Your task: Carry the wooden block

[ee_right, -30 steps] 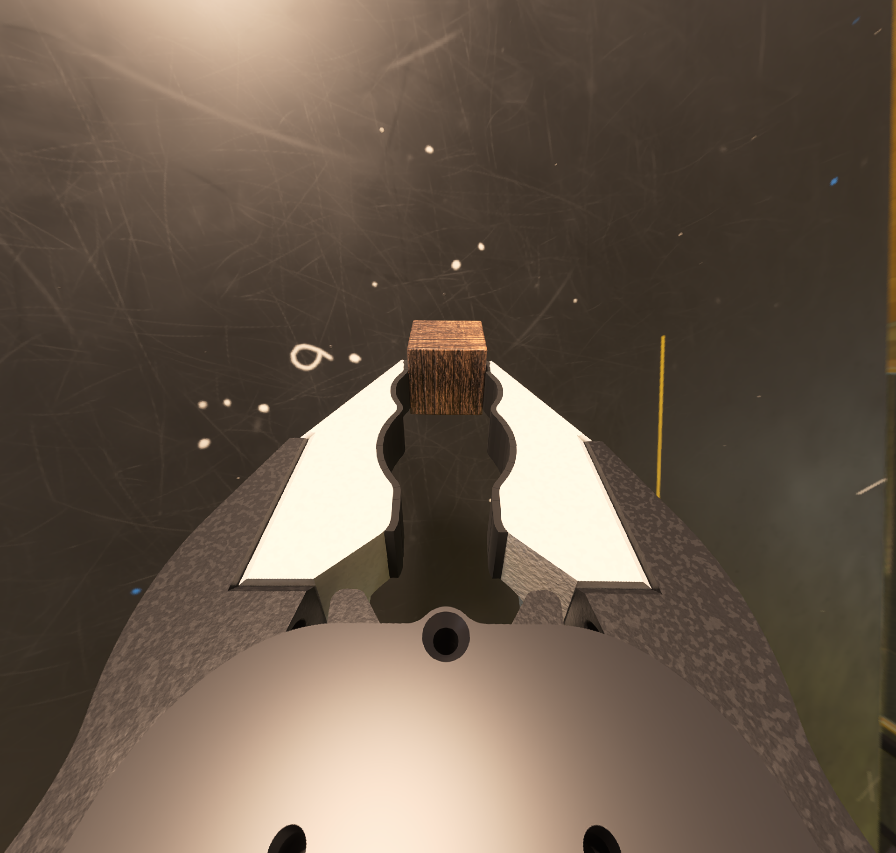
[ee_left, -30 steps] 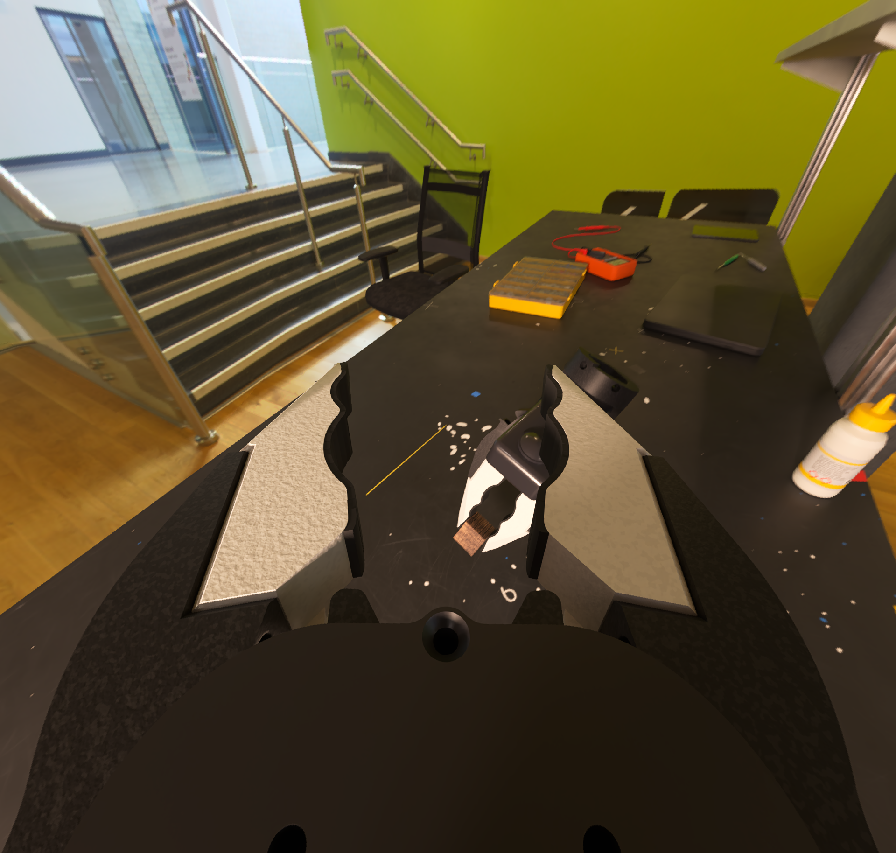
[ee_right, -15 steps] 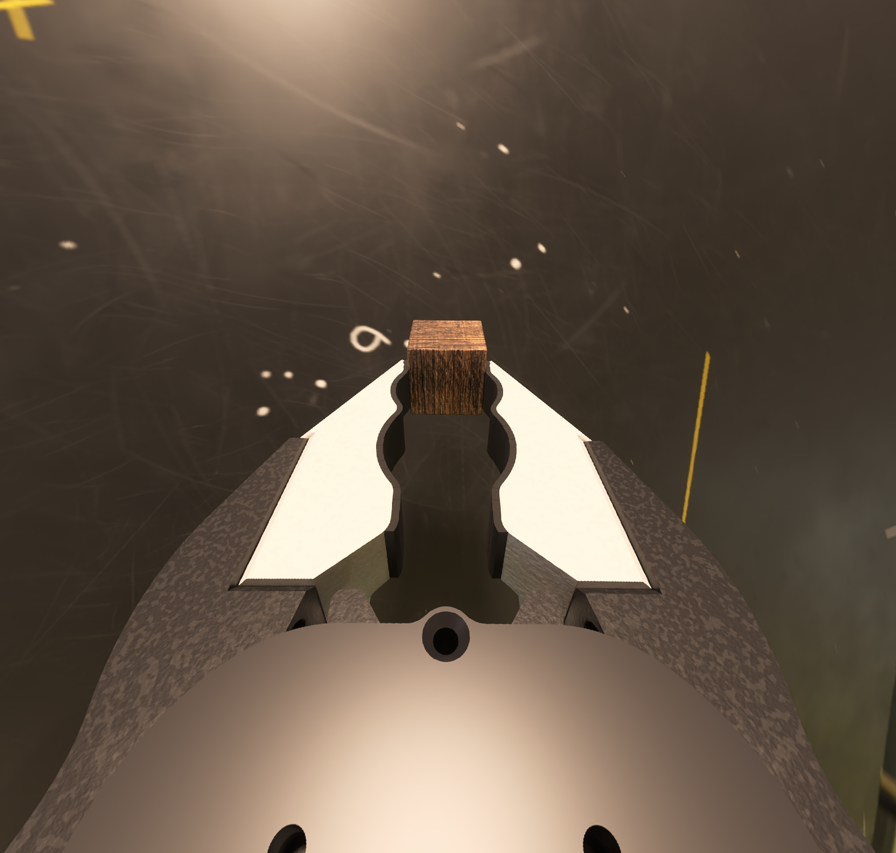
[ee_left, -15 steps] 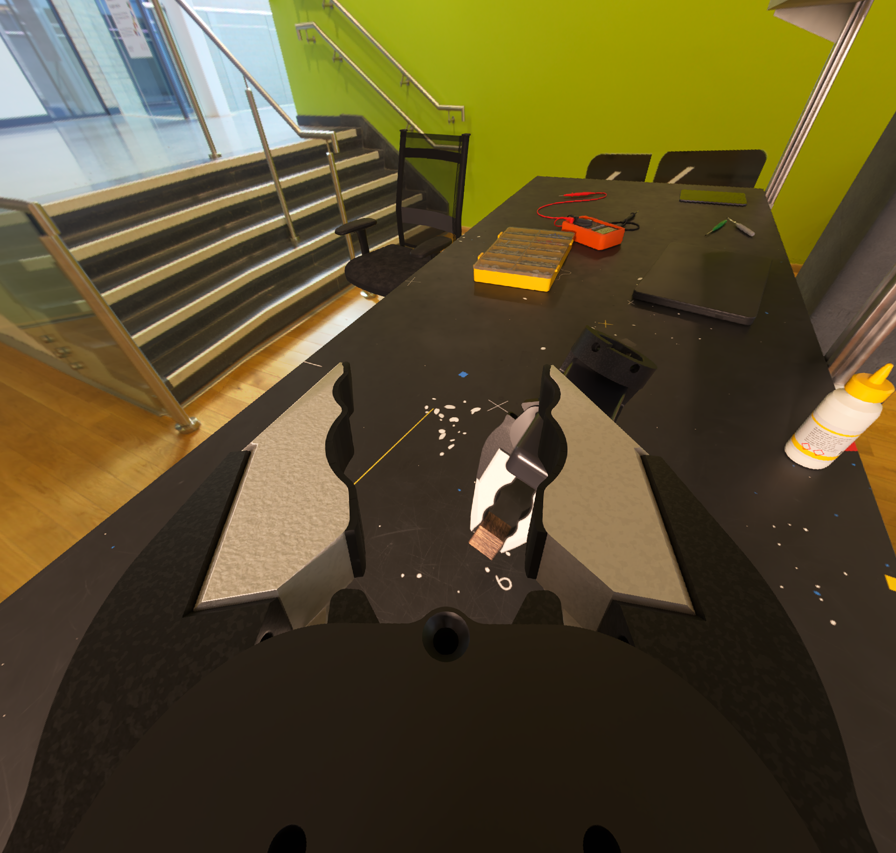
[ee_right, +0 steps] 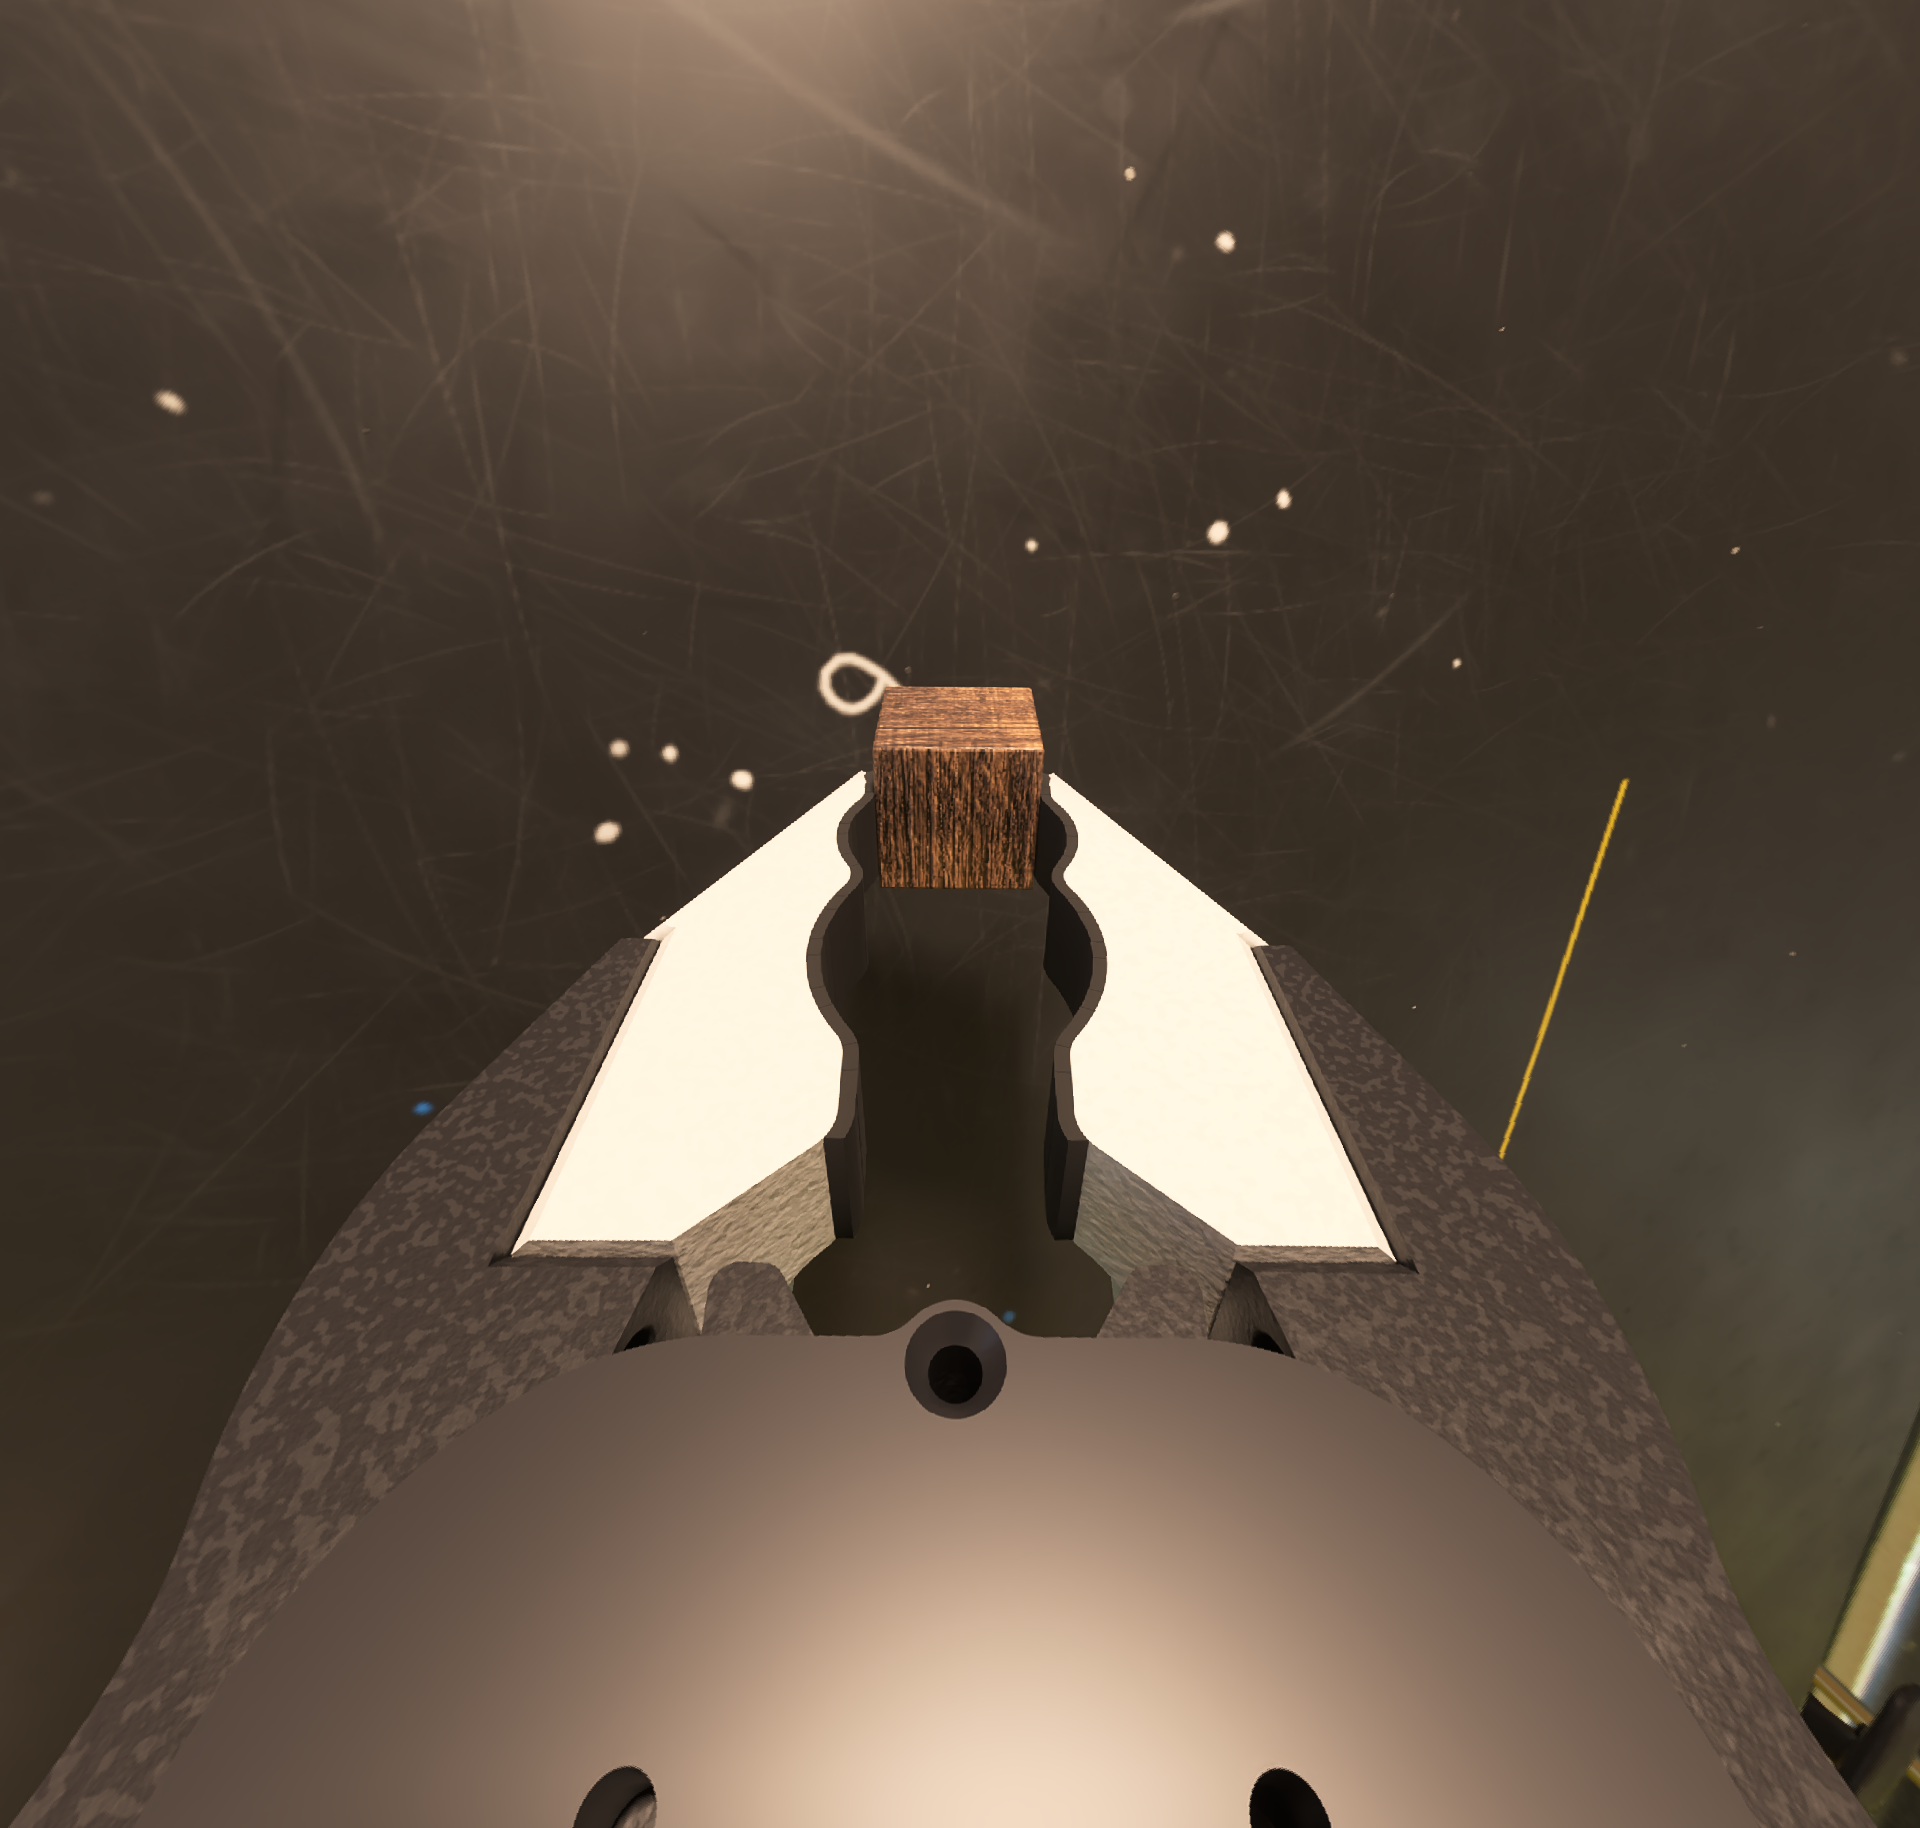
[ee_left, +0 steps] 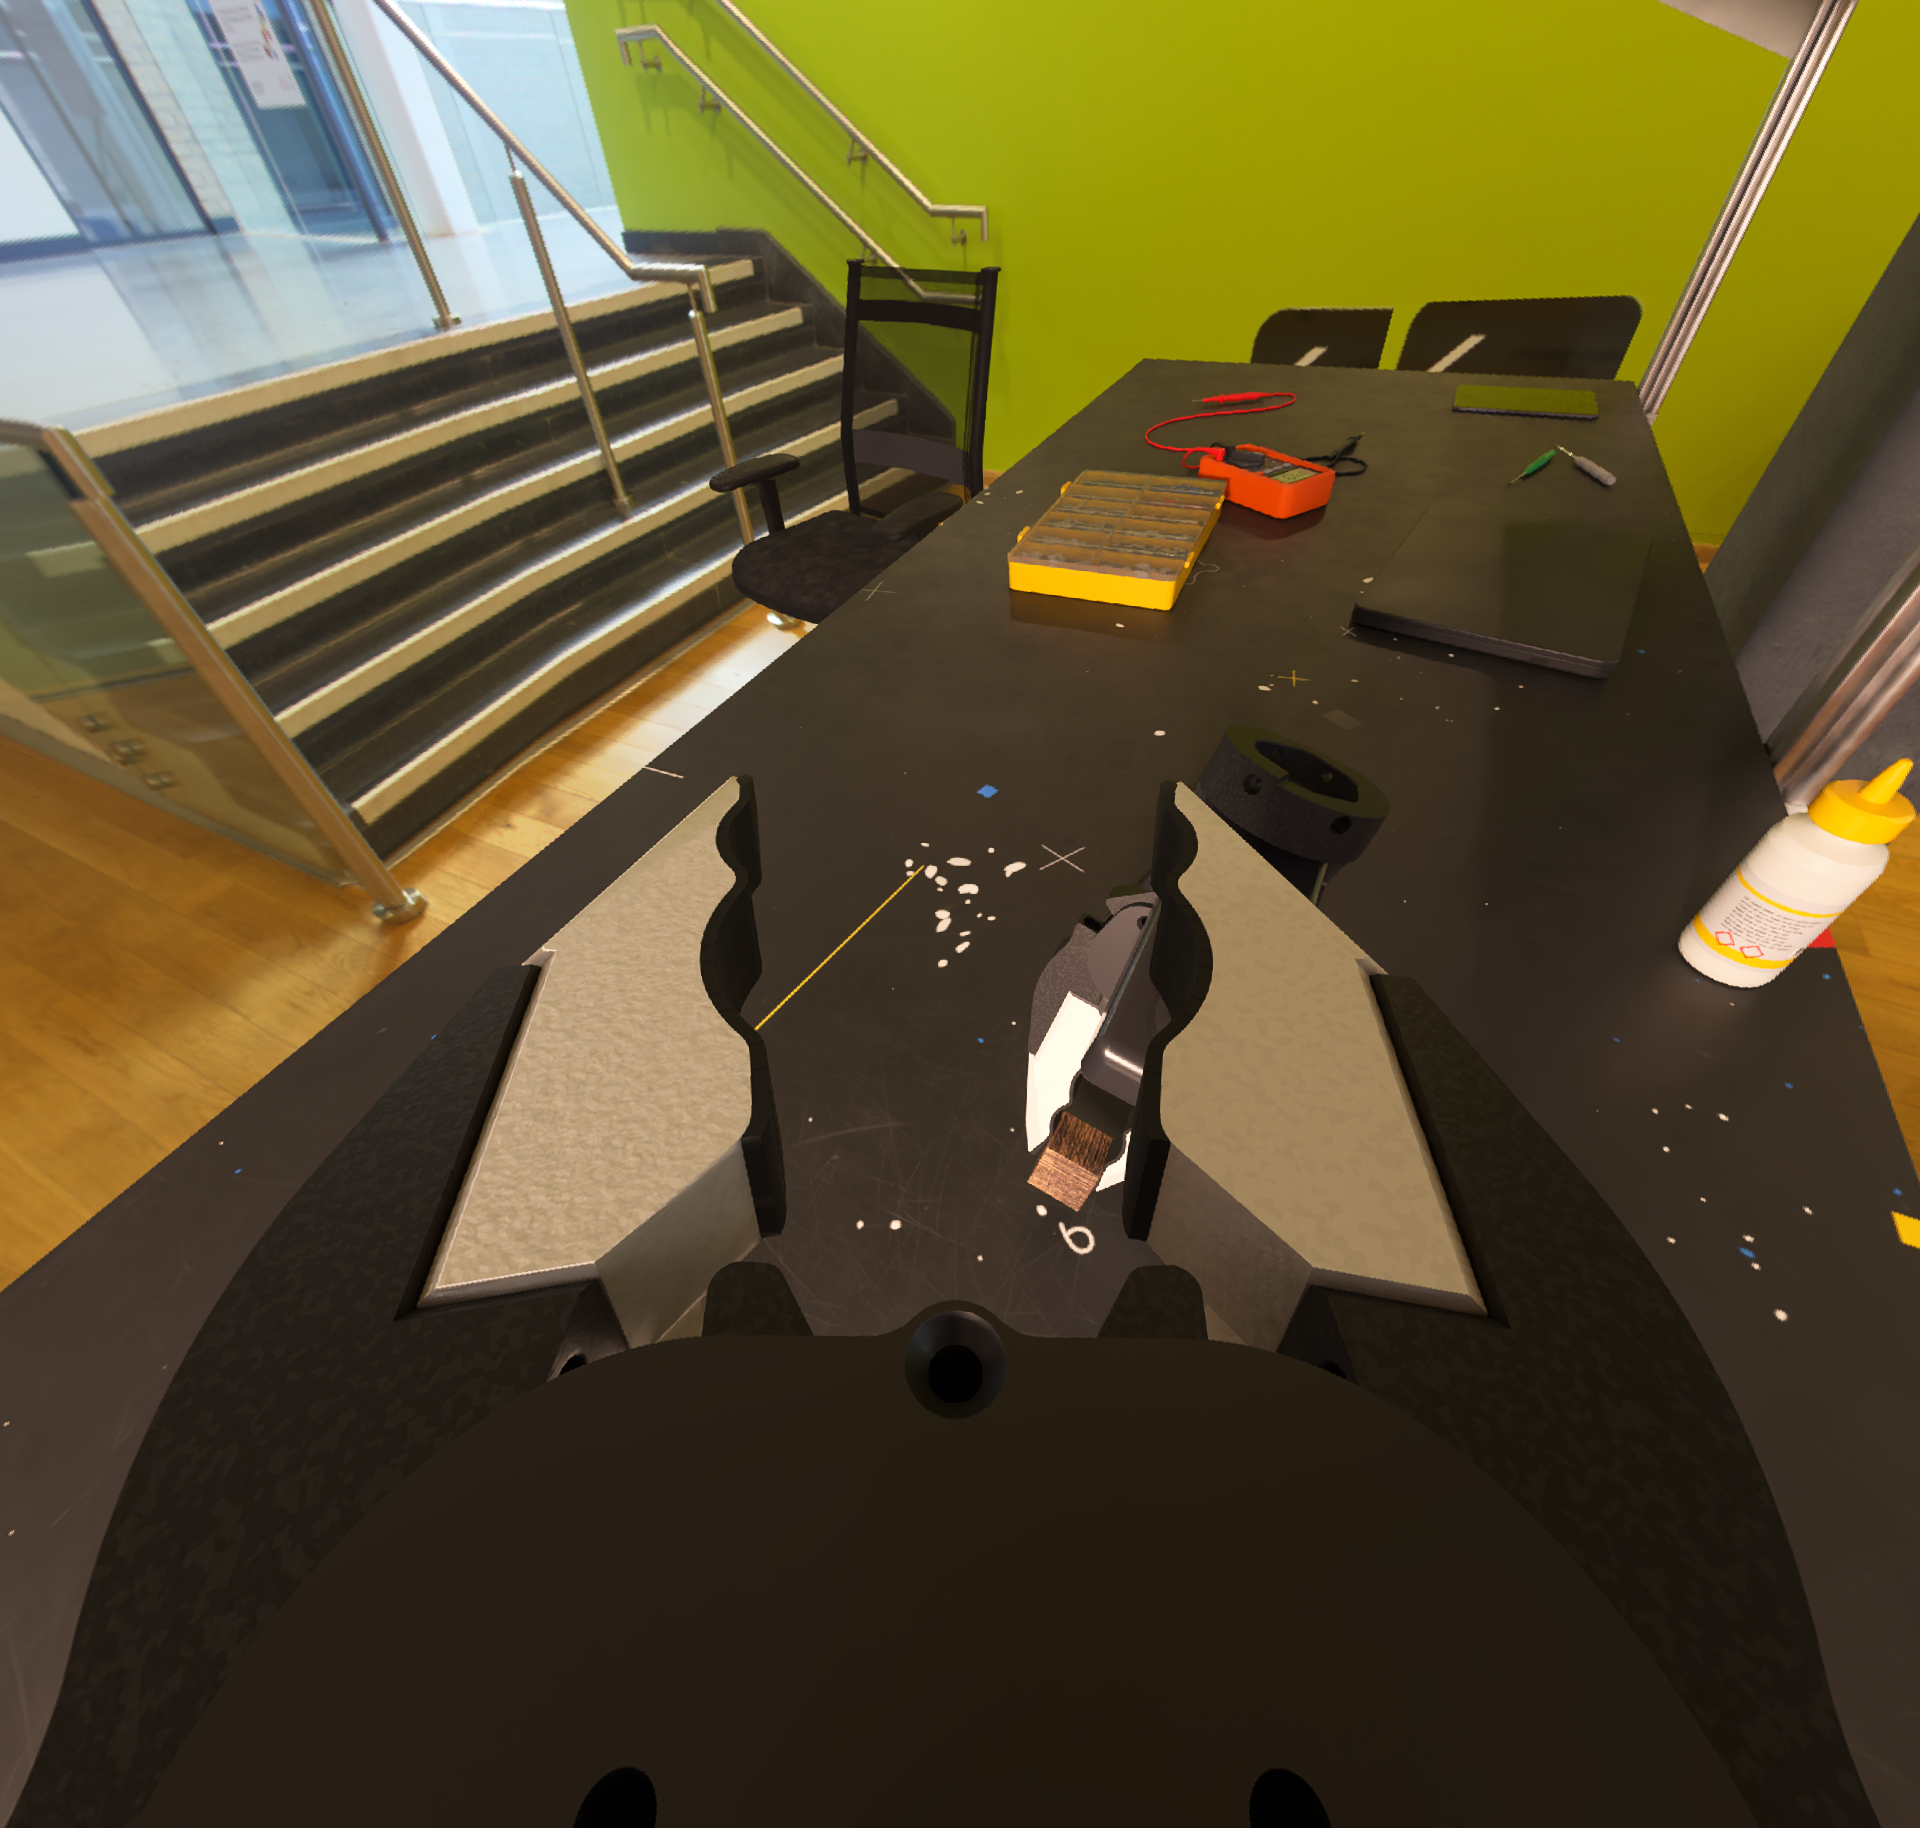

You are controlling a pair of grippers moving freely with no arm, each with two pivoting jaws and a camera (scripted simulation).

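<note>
The wooden block (ee_right: 956, 791) is a small dark brown cube held between the tips of my right gripper (ee_right: 956, 817), which is shut on it above the black table (ee_right: 416, 324). In the left wrist view the block (ee_left: 1070, 1160) shows at the tip of the right gripper (ee_left: 1086, 1103), which points down at the table close beside my left gripper's right finger. My left gripper (ee_left: 956, 843) is open and empty above the table.
A white glue bottle (ee_left: 1792, 879) stands at the right edge. A yellow parts box (ee_left: 1112, 542), an orange meter (ee_left: 1268, 477) and a dark flat case (ee_left: 1507, 583) lie farther back. An office chair (ee_left: 873, 490) and stairs stand to the left. A black ring part (ee_left: 1288, 807) sits ahead.
The right gripper has carried the block a little across the table, the table marks sliding rightward in its view. The left gripper has moved, with the far objects shifting in its view.
</note>
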